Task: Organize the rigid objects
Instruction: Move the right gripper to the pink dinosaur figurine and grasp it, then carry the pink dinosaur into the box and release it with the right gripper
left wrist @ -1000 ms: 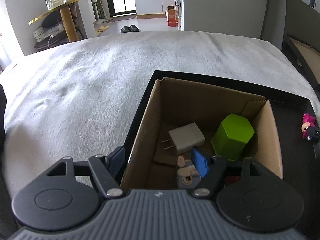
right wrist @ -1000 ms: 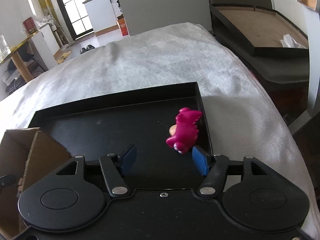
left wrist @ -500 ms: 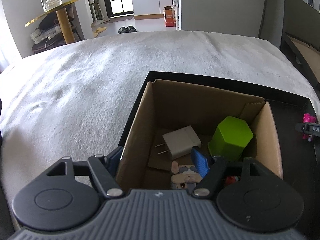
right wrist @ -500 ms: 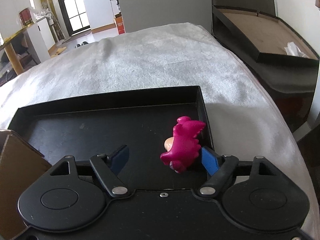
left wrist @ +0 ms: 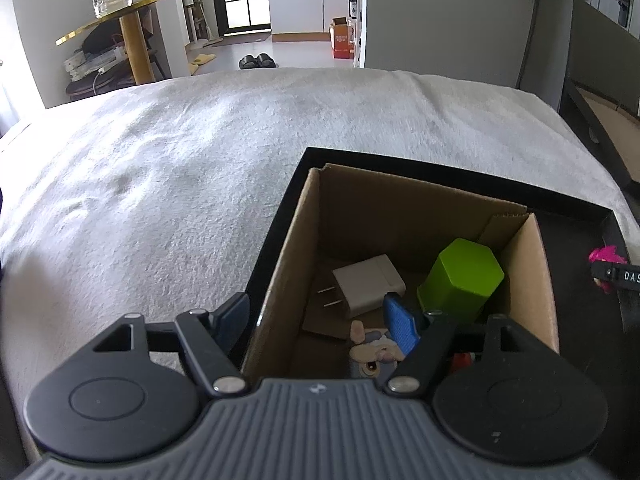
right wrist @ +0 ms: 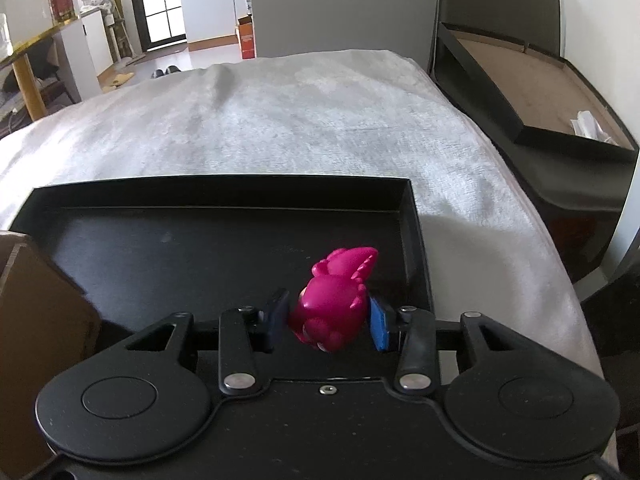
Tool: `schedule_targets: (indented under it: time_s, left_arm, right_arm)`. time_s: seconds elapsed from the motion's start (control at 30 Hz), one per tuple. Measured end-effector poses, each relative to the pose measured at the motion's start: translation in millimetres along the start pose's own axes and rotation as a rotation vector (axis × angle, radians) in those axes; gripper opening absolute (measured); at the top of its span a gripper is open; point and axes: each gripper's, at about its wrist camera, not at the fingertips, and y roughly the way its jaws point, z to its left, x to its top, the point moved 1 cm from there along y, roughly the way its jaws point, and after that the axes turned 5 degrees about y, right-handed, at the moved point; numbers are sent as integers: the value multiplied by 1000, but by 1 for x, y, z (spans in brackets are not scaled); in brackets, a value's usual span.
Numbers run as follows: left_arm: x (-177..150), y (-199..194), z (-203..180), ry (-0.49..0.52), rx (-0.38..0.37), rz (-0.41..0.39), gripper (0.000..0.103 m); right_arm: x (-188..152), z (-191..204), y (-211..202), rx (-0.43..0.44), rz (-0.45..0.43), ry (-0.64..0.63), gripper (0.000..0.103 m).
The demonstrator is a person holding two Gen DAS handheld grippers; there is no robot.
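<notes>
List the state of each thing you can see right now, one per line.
Brown cardboard box: open, upright in the tray.
Black shallow tray: on the white blanket.
Magenta plastic toy figure: between the closing right claw pads.
Lime green hexagonal container: tipped in the box.
Left claw: open, straddling the box wall.

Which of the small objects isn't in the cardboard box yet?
The pink toy figure: it sits between the closing jaws of the right gripper over the black tray. Charger, green container and small figurine are boxed.

Magenta toy (right wrist: 332, 304), black tray (right wrist: 224, 192), brown box (left wrist: 400, 200) w/ lime-green block (left wrist: 460, 276), white charger (left wrist: 368, 284).
</notes>
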Motion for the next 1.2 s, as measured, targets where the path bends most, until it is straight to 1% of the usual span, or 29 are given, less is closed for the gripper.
schedule_targets:
  time_s: [0.2,0.5,0.67,0.73,0.8,1.07,1.2]
  left_arm:
    - [-6,-6,9,-15,-7,-2,72]
    - [-14,-15,24,-47,-21,-10,72]
    - [-22,-13,34,-76,-37,2,72]
    - [-25,-12,37,-81,-40,19,72]
    - [-27,-12,41,-87,-52,22,72]
    - [-31,-15,50,-108,-55,8,72]
    - [-34,-14,52,-118,-80,13,71]
  right_arm:
    - [-3,17,-21,22,-13,-26,41]
    - [0,40,-56,61,-46,-32,41]
    - [3,55,-75,92,-70,-37,41]
    - [5,63,-83,105,-81,-47,41]
    - [5,70,-88,115,-89,-54,41]
    - [5,100,-107,154,-107,-87,41]
    - [5,113,-113,173,-117,-103,41]
